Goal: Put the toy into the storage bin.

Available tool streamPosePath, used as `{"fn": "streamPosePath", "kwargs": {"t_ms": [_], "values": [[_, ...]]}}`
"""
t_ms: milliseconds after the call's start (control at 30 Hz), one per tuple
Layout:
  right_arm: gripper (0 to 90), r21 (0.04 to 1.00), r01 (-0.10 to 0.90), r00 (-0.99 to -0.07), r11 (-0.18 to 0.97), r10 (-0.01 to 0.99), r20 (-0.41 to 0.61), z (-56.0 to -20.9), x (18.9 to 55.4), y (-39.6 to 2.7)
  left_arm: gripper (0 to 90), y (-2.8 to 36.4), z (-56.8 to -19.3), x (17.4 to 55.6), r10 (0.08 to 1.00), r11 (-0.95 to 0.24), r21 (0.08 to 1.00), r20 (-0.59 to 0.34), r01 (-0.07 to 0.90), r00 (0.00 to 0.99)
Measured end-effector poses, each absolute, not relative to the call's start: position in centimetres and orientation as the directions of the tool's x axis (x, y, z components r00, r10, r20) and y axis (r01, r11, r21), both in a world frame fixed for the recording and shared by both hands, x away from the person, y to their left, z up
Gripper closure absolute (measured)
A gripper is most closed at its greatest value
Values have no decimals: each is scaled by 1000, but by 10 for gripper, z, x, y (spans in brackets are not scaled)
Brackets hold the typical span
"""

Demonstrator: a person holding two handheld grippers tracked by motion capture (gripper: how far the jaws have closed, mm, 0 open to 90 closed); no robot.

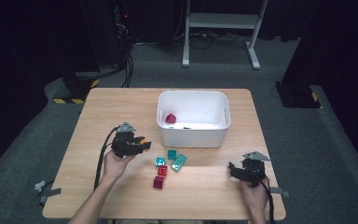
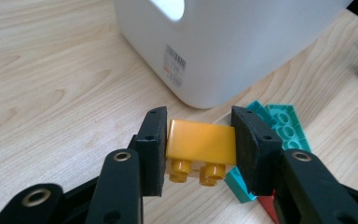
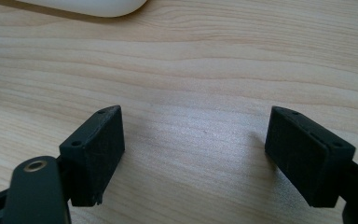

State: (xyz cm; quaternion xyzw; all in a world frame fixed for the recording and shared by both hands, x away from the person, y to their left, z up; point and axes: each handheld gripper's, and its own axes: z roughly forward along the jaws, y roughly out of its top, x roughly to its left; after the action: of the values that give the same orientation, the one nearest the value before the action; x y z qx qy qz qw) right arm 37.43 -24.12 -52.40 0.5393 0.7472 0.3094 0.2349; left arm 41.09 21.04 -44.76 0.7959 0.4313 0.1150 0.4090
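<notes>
Yellow plastic shows first at the left: the left gripper (image 2: 200,149) is clenched on a yellow brick (image 2: 200,142), its 2 black pads pressing the brick's 2 short ends so the block sits squarely between the jaws with its 2 visible studs pointing down. In the high view that gripper (image 1: 144,142) is held above the wooden table (image 1: 98,112), just left of the white bin's (image 1: 192,135) near left corner, and the brick hangs clear of the wood, well short of the bin's rim.

Right of it, just in front of the bin's near wall, lies a loose cluster of bricks: 3 teal bricks (image 1: 173,159) and 2 red bricks (image 1: 161,176), the red ones farthest from the bin. Inside the bin, toward its left wall, lies a dark red piece (image 1: 170,118).

Farther right, well in front of the bin's right corner, the right gripper (image 1: 233,169) sits low over the table with its jaws spread wide, nothing but bare wood between the pads (image 3: 98,149).
</notes>
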Motion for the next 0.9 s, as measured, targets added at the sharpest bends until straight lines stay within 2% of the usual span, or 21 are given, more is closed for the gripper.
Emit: {"fn": "streamPosePath", "kwargs": {"t_ms": [900], "values": [[195,717,659,-310,228,951,-18,-524,374,-241,573,205,-409,412,750,-320,765,-157,559,643]]}}
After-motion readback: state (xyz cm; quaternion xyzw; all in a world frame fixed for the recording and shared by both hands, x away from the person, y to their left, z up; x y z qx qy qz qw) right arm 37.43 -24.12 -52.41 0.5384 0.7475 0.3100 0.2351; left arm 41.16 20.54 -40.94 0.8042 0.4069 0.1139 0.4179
